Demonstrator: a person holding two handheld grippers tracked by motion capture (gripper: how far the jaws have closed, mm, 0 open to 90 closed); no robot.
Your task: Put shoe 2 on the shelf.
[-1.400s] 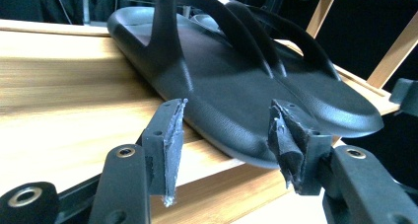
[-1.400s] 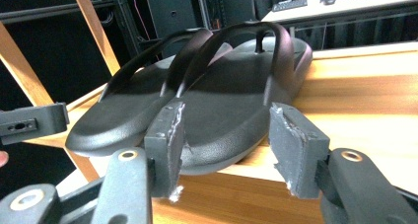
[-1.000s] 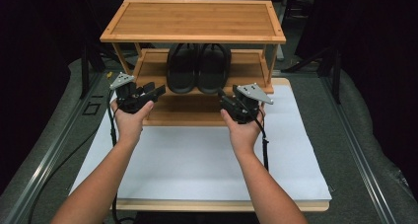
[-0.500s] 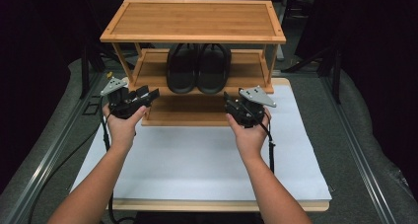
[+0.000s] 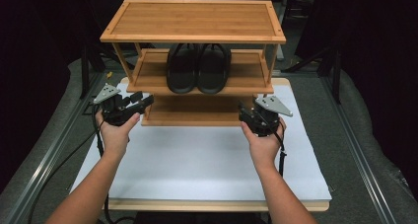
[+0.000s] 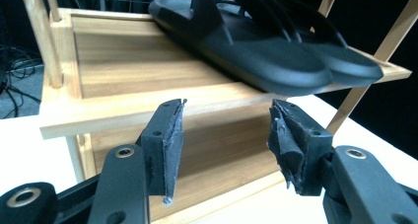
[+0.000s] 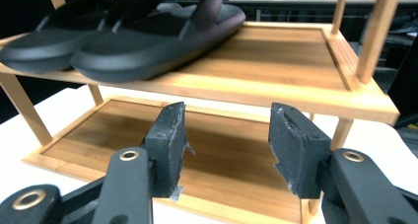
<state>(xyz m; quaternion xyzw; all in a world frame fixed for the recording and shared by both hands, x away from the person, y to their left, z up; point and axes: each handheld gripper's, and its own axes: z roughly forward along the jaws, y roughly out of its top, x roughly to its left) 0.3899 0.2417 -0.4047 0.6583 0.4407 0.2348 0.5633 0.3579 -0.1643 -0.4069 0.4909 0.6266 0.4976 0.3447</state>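
A bamboo shoe rack (image 5: 192,21) stands at the far end of the white worktop (image 5: 207,160), and everything here is placed by it. The rack is light honey-coloured wood with three tiers: a framed top board with a raised rim, a middle shelf, and a bottom shelf that rests low on the worktop, all joined by slim round posts at the corners. A pair of black slippers (image 5: 198,68) lies side by side in the middle of the middle shelf, under the top board; they are matte, thick-soled, with broad straps, and their rounded ends reach the front edge of that shelf, as the left gripper view shows (image 6: 266,46). The bottom shelf is bare wood with a fine grain. The left tongs (image 5: 140,101) are held by a hand at the rack's front left corner, level with the bottom shelf and just beside its edge; the jaws are spread wide with nothing between them. The right tongs (image 5: 245,114) sit at the rack's front right corner, also just beside the bottom shelf, jaws likewise spread and holding nothing. In the right gripper view the worn dark pads (image 7: 172,135) frame the bottom shelf of the rack
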